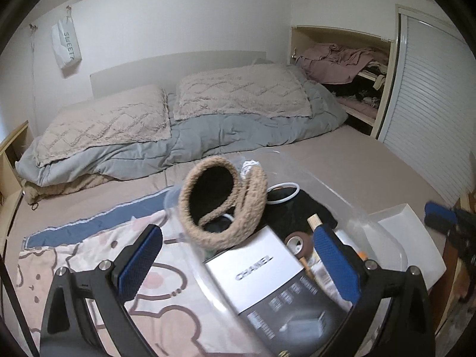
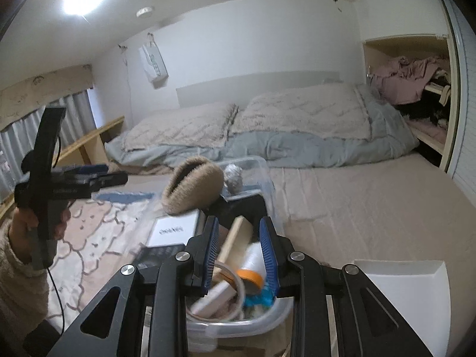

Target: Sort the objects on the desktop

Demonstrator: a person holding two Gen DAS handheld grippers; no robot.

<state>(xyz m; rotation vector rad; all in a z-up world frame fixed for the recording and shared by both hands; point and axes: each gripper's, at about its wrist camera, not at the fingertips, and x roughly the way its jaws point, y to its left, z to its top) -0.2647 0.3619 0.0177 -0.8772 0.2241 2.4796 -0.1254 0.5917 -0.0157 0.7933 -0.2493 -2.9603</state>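
Our left gripper [image 1: 235, 263] hangs wide open, empty. The right gripper [image 2: 239, 248] is narrowed, nothing pinched. Fuzzy headband [image 1: 221, 202] at the bin's [image 2: 261, 166] twelve o'clock looks light and squishy; we'd grab its padded arc.

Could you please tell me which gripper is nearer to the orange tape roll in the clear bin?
Right. The right gripper hangs just above the orange tape roll in the clear bin, jaws partly open and empty. The left gripper is open, over the bin's other side.
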